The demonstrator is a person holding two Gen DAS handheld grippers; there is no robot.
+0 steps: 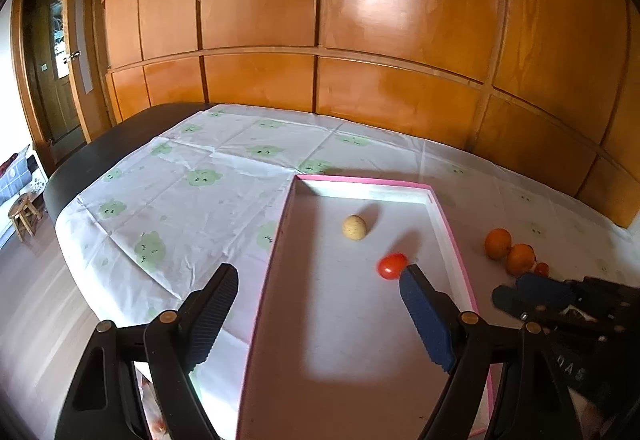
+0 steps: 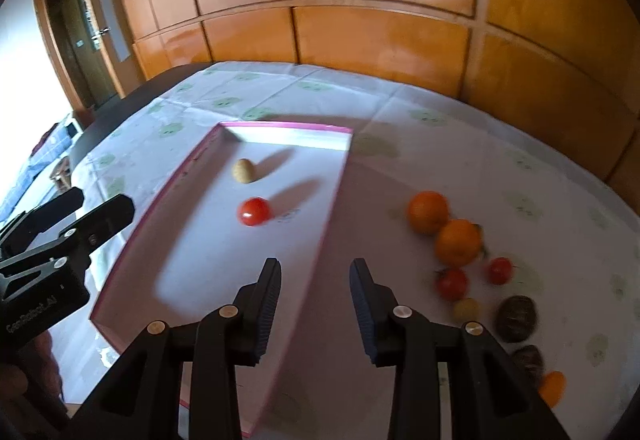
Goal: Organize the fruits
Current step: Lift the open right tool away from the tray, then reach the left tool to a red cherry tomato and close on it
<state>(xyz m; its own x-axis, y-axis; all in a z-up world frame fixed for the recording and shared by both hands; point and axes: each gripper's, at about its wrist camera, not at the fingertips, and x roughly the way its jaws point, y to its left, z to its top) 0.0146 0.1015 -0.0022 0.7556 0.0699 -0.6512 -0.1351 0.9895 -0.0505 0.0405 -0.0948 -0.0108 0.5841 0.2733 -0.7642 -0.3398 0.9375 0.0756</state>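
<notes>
A shallow white tray with a pink rim (image 1: pixel 360 182) (image 2: pixel 280 126) lies on the tablecloth. In it sit a pale yellow round fruit (image 1: pixel 354 227) (image 2: pixel 244 171) and a red tomato (image 1: pixel 392 266) (image 2: pixel 254 211). My left gripper (image 1: pixel 320 276) is open wide, straddling the tray's left wall, its right fingertip just short of the tomato. My right gripper (image 2: pixel 316 264) is open above the tray's right wall with nothing gripped. Right of the tray lie two oranges (image 2: pixel 427 212) (image 2: pixel 458 242), two small red tomatoes (image 2: pixel 452 283) (image 2: pixel 499 270) and a small yellow fruit (image 2: pixel 466 310).
Two dark brown fruits (image 2: pixel 516 318) (image 2: pixel 528 358) and a small orange fruit (image 2: pixel 552 386) lie near the right front. A wooden panelled wardrobe (image 1: pixel 360 40) stands behind the table. The cloth with green prints (image 1: pixel 180 192) stretches left of the tray; the floor drops off beyond it.
</notes>
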